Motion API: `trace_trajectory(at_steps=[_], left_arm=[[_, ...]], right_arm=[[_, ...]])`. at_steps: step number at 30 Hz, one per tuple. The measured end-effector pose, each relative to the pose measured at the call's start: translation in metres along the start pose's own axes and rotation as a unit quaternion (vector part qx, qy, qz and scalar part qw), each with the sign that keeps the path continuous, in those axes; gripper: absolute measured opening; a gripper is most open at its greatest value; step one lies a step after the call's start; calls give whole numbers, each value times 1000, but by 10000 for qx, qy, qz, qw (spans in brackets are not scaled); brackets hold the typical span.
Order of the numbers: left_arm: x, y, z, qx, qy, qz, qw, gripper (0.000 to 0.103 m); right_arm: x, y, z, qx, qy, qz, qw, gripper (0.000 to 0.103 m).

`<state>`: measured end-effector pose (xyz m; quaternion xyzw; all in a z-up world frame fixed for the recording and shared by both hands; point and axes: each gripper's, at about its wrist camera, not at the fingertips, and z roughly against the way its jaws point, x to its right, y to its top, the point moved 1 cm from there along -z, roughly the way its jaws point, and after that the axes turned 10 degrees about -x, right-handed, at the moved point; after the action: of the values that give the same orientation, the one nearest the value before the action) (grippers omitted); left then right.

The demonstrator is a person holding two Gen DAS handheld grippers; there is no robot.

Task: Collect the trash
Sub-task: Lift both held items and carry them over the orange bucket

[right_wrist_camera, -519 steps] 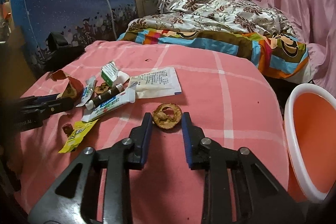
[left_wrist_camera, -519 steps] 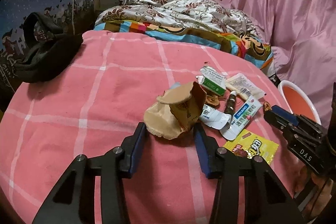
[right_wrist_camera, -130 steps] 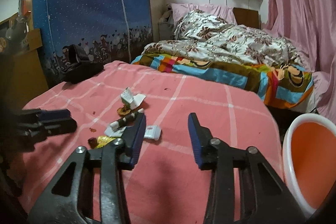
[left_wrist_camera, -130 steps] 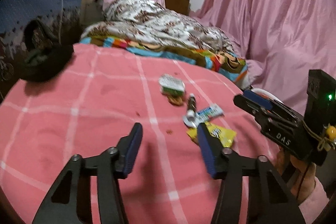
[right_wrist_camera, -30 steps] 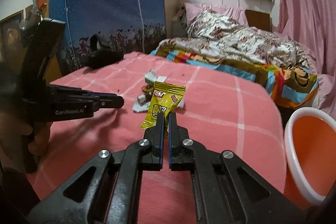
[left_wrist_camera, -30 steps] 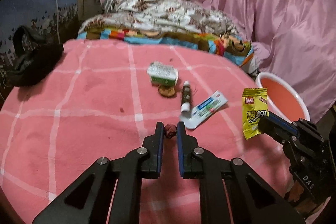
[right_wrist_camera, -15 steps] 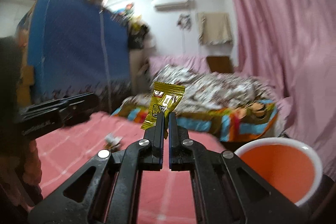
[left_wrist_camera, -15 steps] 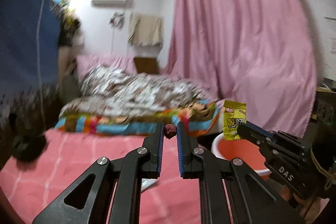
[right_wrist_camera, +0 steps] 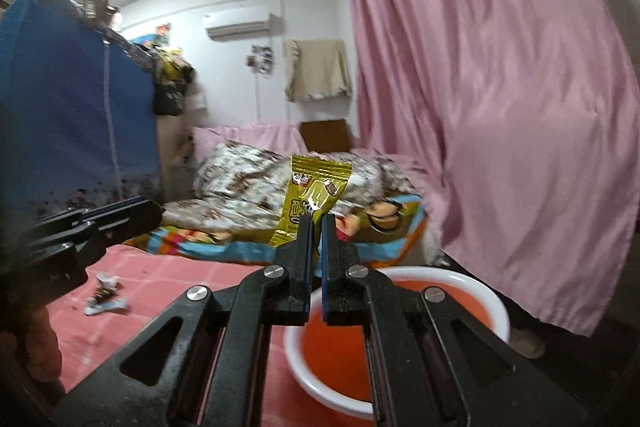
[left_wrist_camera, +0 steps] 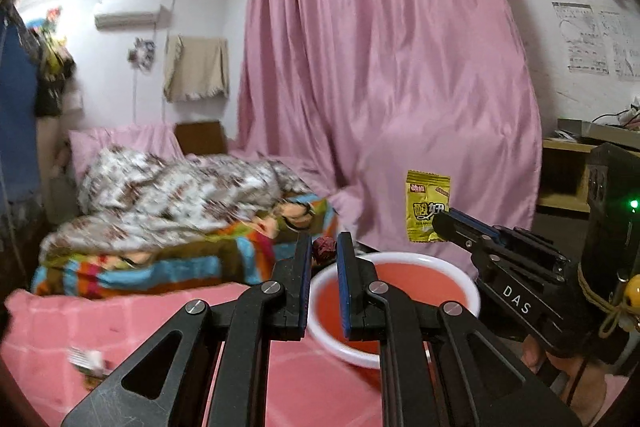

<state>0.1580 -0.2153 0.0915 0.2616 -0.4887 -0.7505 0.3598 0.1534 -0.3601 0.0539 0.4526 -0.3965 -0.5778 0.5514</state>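
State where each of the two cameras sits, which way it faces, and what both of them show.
Left wrist: sits on the left gripper, looks along its jaws, shut on a small dark red scrap, toward the orange basin and pink curtain; the right gripper enters from the right.
Right wrist: sits on the right gripper, jaws shut on a yellow snack wrapper, facing the bed; the left gripper enters from the left.
Shared: basin, wrapper, curtain, bed, both grippers.
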Motion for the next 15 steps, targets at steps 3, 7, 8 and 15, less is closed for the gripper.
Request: trace_trajectory(at_steps=[3,7,8,15], left_arm=[[7,1,-27,-325,-229,180,9990,10],[16,4,-61,-868,-380,335,9949,10],[17,4,-70,-1007,-393,387,9934,10],[15,-7,-112,-1753,-645,783,9793,10]], right_arm=[[18,-4,-7,-249,-169,-92,9995,11],[37,-11,-17,-588,-326,-236,9975,11],[40,-12,-20,-665,-346,-268,9968,11],[55,-21,-38,-1161,-356,-538,9911,12]])
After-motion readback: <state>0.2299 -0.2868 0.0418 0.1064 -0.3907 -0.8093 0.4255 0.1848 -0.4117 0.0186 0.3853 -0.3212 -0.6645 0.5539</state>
